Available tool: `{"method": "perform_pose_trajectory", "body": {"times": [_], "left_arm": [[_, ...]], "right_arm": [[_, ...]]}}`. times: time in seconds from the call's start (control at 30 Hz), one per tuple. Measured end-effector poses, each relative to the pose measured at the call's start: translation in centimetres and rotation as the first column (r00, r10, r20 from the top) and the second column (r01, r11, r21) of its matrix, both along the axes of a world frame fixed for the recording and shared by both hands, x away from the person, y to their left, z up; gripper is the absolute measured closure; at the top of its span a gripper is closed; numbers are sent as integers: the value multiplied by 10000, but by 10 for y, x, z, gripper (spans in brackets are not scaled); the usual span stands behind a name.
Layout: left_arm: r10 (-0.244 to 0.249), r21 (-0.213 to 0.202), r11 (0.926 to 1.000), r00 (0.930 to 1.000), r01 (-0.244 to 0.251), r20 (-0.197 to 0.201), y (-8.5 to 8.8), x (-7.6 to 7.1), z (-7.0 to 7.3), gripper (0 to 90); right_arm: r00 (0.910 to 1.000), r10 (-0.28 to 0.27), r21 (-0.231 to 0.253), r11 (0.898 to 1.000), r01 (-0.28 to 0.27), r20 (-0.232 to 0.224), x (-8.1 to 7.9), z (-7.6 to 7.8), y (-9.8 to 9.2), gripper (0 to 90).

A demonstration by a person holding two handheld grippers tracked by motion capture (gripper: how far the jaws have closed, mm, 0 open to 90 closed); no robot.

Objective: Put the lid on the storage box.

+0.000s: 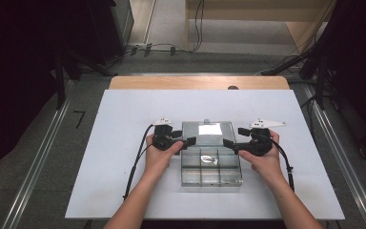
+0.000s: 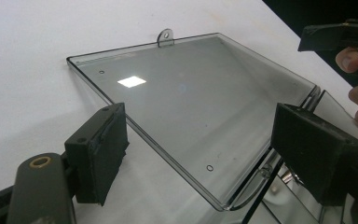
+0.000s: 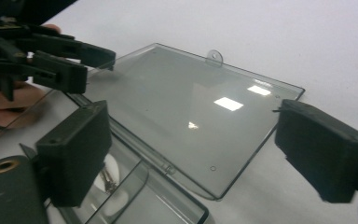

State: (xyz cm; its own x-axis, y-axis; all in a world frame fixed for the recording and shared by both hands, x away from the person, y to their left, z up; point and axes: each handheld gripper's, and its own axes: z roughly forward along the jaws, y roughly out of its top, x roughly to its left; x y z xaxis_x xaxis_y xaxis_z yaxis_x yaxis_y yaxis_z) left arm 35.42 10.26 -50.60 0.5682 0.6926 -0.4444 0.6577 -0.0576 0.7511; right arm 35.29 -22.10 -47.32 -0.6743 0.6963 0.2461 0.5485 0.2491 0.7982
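A clear plastic compartment box [image 1: 190, 177] lies on the white board, its lid [image 1: 207, 131] folded flat open behind it. One middle compartment holds a small metal piece [image 1: 209, 159]. My left gripper [image 1: 188, 142] is at the box's left side near the hinge and my right gripper [image 1: 228, 144] at its right side. In the left gripper view my left gripper [image 2: 205, 149] stands open, its pads [image 2: 100, 149] astride the near corner of the lid [image 2: 191, 102] without pressing on it. In the right gripper view my right gripper [image 3: 200, 149] is open above the lid [image 3: 191, 107] and box edge.
The white board [image 1: 124, 143] covers most of a wooden table, with its bare strip [image 1: 171, 82] at the far edge. A small hanging tab [image 2: 166, 36] sticks out from the lid's far edge. Cables trail from both grippers along the forearms. Dark stands and floor cables surround the table.
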Motion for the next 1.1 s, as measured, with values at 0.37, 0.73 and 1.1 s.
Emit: {"method": "perform_pose_trajectory", "body": {"times": [0.37, 0.73, 1.1], "left_arm": [[165, 103, 9998, 9997, -163, -185, -1, 1, -1, 204], [268, 360, 9990, 9995, -262, -163, -3, 0, -1, 214], [414, 420, 9983, 9984, -398, -373, -3, 1, -2, 251]], "right_arm": [[9951, -543, -73, 9985, 539, -823, 13, -14, 2, 183], [9837, -760, -128, 9971, 749, -1629, 20, -24, 4, 196], [9651, -695, 484, 9953, 844, -2527, 24, -29, 3, 212]]}}
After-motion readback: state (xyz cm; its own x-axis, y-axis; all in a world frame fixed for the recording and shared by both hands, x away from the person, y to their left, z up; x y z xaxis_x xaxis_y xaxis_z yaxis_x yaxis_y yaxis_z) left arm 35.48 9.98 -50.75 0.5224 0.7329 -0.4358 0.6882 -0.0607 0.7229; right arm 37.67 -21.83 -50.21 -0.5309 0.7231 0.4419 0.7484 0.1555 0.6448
